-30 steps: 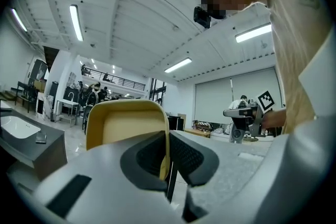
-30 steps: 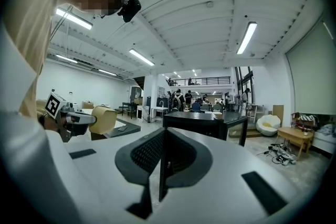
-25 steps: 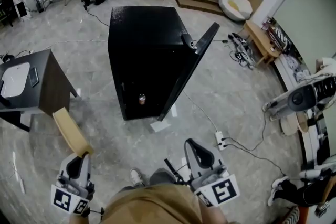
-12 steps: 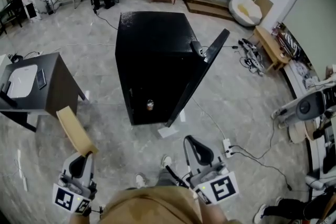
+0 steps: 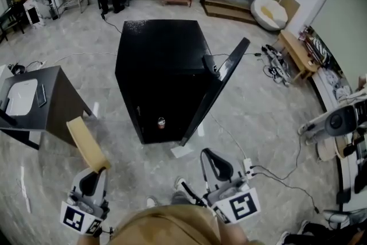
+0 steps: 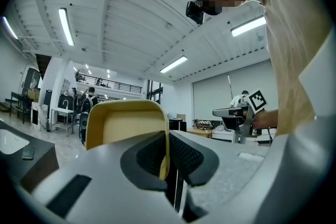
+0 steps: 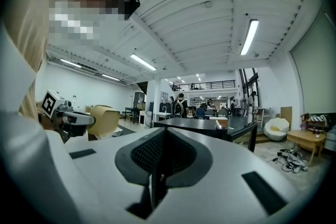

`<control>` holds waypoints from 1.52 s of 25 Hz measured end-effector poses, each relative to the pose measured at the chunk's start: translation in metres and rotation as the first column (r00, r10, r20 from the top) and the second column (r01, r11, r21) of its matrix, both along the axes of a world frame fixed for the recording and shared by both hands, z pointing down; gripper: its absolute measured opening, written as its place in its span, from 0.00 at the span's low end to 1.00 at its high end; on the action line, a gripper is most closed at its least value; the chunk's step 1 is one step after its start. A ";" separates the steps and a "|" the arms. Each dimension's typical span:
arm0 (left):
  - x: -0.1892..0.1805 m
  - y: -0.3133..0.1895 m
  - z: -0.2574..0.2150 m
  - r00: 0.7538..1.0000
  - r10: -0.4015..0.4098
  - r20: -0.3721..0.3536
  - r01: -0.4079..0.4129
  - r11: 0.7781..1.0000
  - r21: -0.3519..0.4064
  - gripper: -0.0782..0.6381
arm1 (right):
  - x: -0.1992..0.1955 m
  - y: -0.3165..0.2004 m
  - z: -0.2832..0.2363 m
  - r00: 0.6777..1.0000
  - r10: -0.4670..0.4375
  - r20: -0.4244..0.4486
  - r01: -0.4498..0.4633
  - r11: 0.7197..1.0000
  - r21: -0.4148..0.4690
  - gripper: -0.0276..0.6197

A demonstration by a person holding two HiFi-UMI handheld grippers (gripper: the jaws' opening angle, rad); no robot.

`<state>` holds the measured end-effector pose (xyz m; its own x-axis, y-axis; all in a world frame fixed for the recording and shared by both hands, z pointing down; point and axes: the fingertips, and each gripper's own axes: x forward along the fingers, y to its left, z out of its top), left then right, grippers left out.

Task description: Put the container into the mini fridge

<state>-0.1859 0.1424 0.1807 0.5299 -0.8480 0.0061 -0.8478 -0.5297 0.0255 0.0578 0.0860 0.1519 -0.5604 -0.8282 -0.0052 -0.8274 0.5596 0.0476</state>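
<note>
My left claw [image 5: 93,174] is closed on one wall of the yellow container [image 5: 85,143], which points to 11 o'clock. My right claw [image 5: 213,164] is closed with nothing in it. The mini fridge [image 5: 160,60] stands at 12 o'clock, its door [image 5: 217,89] open toward 1 o'clock. I should approach straight and bring the container in low. The dark surface [image 5: 57,94] at 10 o'clock and the power strip [image 5: 247,166] at 3 o'clock narrow my path.

The container [image 5: 86,145] is pale yellow; the mini fridge [image 5: 160,60] is glossy black. The left tool [image 5: 92,178] and right tool [image 5: 213,164] are light grey with black-and-white square markers. The floor [image 5: 258,117] is marbled grey.
</note>
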 end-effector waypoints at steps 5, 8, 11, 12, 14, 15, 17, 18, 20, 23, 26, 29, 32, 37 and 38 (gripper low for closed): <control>0.019 -0.036 0.000 1.000 -0.004 0.002 0.004 1.000 -0.004 0.13 | 0.014 -0.037 -0.002 1.000 -0.011 -0.004 0.011 1.000 -0.005 0.05; 0.030 -0.053 0.001 1.000 -0.006 0.006 0.006 1.000 -0.004 0.13 | 0.022 -0.056 -0.003 1.000 -0.021 0.000 0.021 1.000 0.005 0.05; 0.042 -0.068 0.000 1.000 -0.009 0.012 0.009 1.000 -0.012 0.13 | 0.030 -0.075 -0.003 0.999 -0.032 0.002 0.032 0.999 -0.001 0.05; 0.045 -0.074 0.001 1.000 -0.011 0.014 0.011 1.000 -0.014 0.13 | 0.032 -0.081 -0.002 0.999 -0.037 0.003 0.037 0.999 -0.004 0.05; 0.050 -0.085 0.004 1.000 -0.012 0.021 0.013 1.000 -0.018 0.13 | 0.034 -0.094 0.001 0.999 -0.048 0.005 0.048 0.999 -0.006 0.05; 0.053 -0.090 0.006 1.000 -0.013 0.029 0.013 1.000 -0.021 0.13 | 0.034 -0.099 0.002 0.999 -0.054 0.006 0.054 0.999 -0.006 0.05; 0.059 -0.099 0.010 0.999 -0.010 0.047 0.012 0.999 -0.030 0.13 | 0.035 -0.107 0.005 0.998 -0.065 0.004 0.065 0.998 -0.007 0.05; 0.064 -0.103 0.013 0.998 -0.006 0.059 0.008 0.999 -0.033 0.13 | 0.038 -0.111 0.007 0.998 -0.068 0.002 0.068 0.998 -0.008 0.05; 0.076 -0.113 0.023 0.996 0.014 0.089 -0.010 0.999 -0.044 0.13 | 0.045 -0.119 0.013 0.998 -0.070 0.003 0.070 0.997 -0.008 0.05; 0.092 -0.124 0.048 0.988 0.070 0.136 -0.056 0.993 -0.101 0.13 | 0.050 -0.127 0.025 0.998 -0.068 0.017 0.068 0.998 -0.015 0.05; 0.103 -0.134 0.066 0.976 0.107 0.191 -0.080 0.987 -0.142 0.13 | 0.056 -0.131 0.040 0.997 -0.072 0.017 0.073 0.997 -0.039 0.05; 0.107 -0.144 0.077 0.966 0.126 0.227 -0.092 0.983 -0.156 0.13 | 0.057 -0.139 0.055 0.996 -0.081 0.026 0.082 0.994 -0.075 0.05; 0.109 -0.155 0.092 0.937 0.177 0.300 -0.132 0.977 -0.165 0.13 | 0.047 -0.154 0.067 0.994 -0.101 0.032 0.104 0.990 -0.092 0.05; 0.109 -0.179 0.127 0.878 0.272 0.394 -0.212 0.959 -0.189 0.13 | 0.030 -0.184 0.099 0.990 -0.141 0.028 0.143 0.982 -0.123 0.05; 0.109 -0.187 0.135 0.874 0.274 0.401 -0.209 0.958 -0.199 0.13 | 0.028 -0.193 0.107 0.989 -0.146 0.026 0.148 0.981 -0.125 0.05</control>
<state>-0.0772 -0.0446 0.3160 0.6378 -0.6663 0.3864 -0.6419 -0.7371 -0.2114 0.0855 -0.1067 0.2592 -0.6770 -0.7311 0.0838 -0.7355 0.6760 -0.0444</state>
